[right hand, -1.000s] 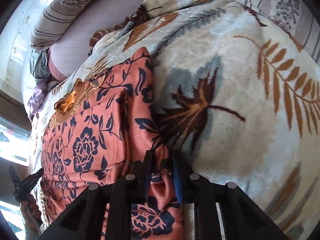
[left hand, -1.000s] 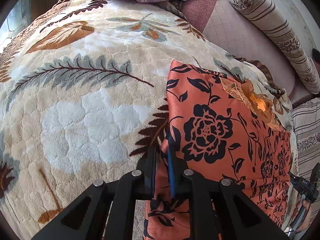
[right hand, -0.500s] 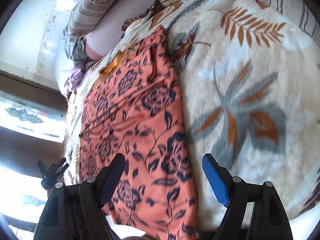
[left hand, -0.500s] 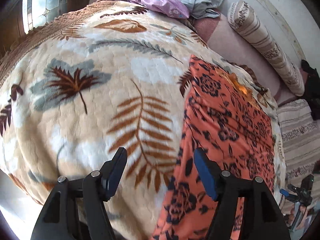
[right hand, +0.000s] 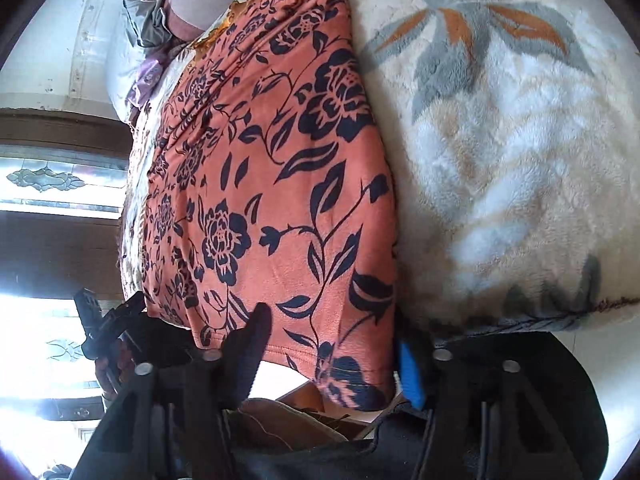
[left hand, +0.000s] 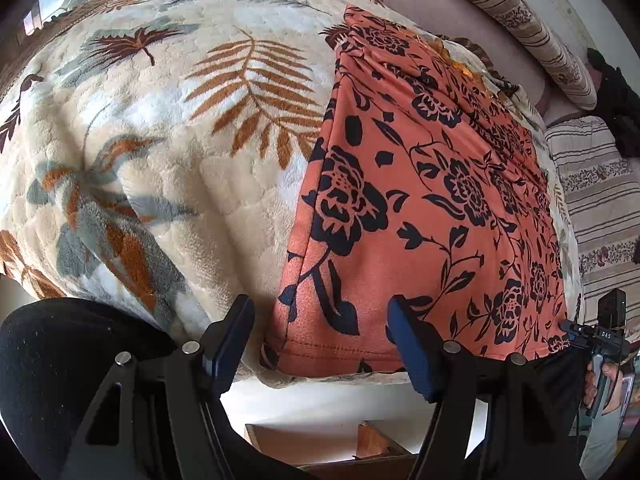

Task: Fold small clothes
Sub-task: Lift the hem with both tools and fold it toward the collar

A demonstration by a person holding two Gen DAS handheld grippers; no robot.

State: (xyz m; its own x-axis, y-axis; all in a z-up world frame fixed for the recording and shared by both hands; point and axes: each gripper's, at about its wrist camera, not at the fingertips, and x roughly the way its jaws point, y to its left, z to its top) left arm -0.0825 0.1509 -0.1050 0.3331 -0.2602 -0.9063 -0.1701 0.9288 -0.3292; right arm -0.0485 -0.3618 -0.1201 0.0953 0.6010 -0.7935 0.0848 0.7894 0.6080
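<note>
An orange garment with black flowers point(left hand: 432, 200) lies spread flat on a cream leaf-patterned blanket point(left hand: 152, 152), its hem at the bed's near edge. It also shows in the right wrist view point(right hand: 260, 184), where one hem corner hangs over the edge. My left gripper point(left hand: 320, 344) is open and empty, just off the hem's left corner. My right gripper point(right hand: 332, 360) is open and empty at the hem's other corner. Each view shows the other gripper: the right one point(left hand: 600, 340) and the left one point(right hand: 100, 320).
Striped pillows point(left hand: 520, 20) lie along the wall behind the bed. A pile of other clothes point(right hand: 148, 60) sits at the far end of the blanket point(right hand: 500, 140). A wooden box point(left hand: 320, 444) stands on the floor below the bed edge.
Both grippers were shut on the orange garment a second ago. They let go, opened wide and pulled back to the bed's near edge; the garment now lies flat.
</note>
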